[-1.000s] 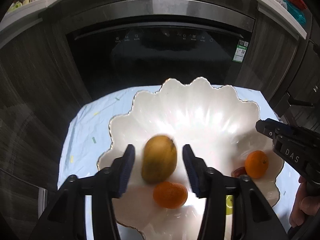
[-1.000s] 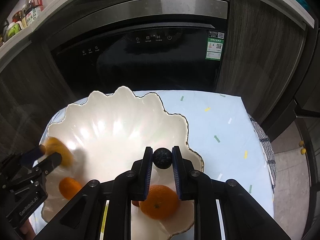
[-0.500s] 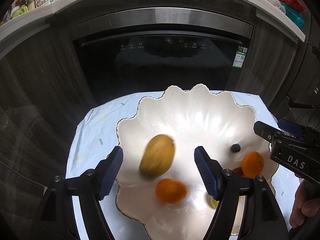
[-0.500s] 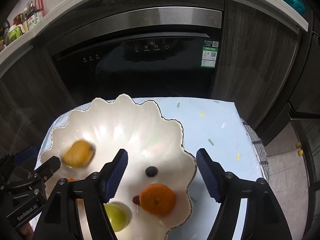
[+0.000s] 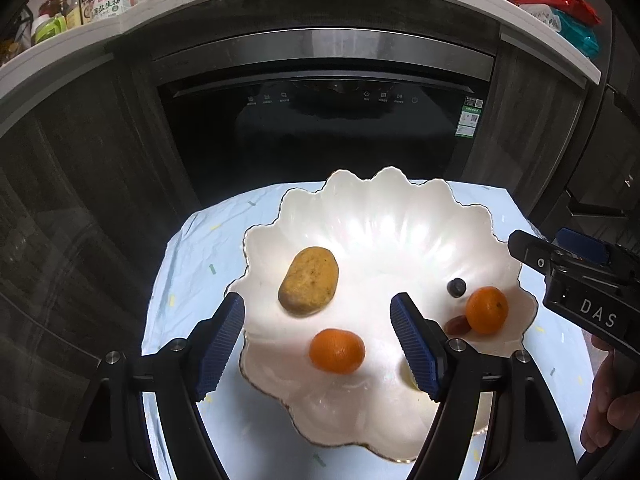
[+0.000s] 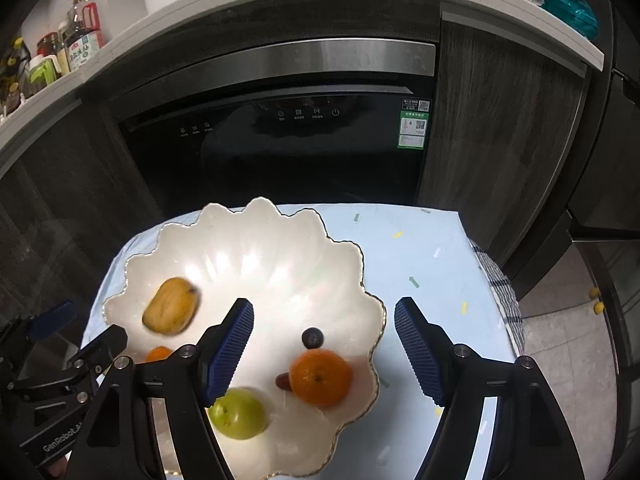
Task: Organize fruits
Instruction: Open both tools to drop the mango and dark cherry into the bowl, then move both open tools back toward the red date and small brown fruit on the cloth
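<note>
A white scalloped bowl [image 5: 384,216] [image 6: 248,240] sits on a light blue cloth. In it lie a yellow mango [image 5: 309,280] [image 6: 171,311], two oranges [image 5: 337,351] [image 5: 486,309] [image 6: 320,377], a dark blueberry [image 5: 457,287] [image 6: 312,337], a red date [image 5: 457,324] [image 6: 282,381] and a green apple [image 6: 238,413]. My left gripper [image 5: 318,344] is open and empty above the bowl's near side. My right gripper [image 6: 324,348] is open and empty above the blueberry and orange; its body shows at the right in the left wrist view [image 5: 580,280].
The blue cloth [image 6: 420,248] covers a small table in front of a black built-in appliance [image 5: 320,128]. A checked towel [image 6: 500,292] hangs at the table's right edge. Bottles [image 6: 80,44] and packets [image 5: 560,4] stand on the counter above.
Both grippers opened and pulled back up from the bowl. The left one let go of the mango and the right one let go of the blueberry; both fruits now lie in the bowl.
</note>
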`<state>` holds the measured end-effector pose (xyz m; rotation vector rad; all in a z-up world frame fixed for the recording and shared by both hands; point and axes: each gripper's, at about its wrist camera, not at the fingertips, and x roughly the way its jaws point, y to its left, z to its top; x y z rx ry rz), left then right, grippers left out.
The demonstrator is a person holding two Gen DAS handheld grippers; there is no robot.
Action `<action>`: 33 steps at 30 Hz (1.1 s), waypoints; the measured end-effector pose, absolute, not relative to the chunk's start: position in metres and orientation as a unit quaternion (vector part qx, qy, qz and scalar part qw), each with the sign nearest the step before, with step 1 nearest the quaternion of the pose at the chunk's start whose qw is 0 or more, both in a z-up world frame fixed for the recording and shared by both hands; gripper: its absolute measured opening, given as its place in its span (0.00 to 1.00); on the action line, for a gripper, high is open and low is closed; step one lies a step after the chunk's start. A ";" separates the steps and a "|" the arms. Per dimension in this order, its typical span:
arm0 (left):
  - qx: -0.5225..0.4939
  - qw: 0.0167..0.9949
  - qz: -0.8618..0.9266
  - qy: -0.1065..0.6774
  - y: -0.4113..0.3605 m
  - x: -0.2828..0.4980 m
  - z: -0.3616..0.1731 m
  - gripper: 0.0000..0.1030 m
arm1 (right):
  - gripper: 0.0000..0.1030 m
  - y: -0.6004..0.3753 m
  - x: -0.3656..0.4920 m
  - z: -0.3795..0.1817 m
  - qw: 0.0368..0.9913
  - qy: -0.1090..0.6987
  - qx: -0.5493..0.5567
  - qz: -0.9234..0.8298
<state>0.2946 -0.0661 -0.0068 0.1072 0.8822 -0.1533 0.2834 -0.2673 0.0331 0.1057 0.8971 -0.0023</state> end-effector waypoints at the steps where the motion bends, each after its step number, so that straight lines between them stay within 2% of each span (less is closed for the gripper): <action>1: 0.052 0.901 -0.073 0.425 -0.066 0.292 -0.005 0.73 | 0.72 -0.267 0.281 0.035 0.900 0.433 0.051 -0.001; 25: 0.069 0.901 -0.079 0.422 -0.068 0.234 0.006 0.73 | 0.72 -0.266 0.223 0.049 0.901 0.430 0.055 0.009; 29: 0.068 0.903 -0.082 0.415 -0.068 0.222 0.009 0.81 | 0.72 -0.268 0.212 0.050 0.901 0.429 0.056 0.009; 33: 0.068 0.903 -0.084 0.415 -0.070 0.213 0.010 0.81 | 0.72 -0.269 0.202 0.050 0.901 0.430 0.056 0.009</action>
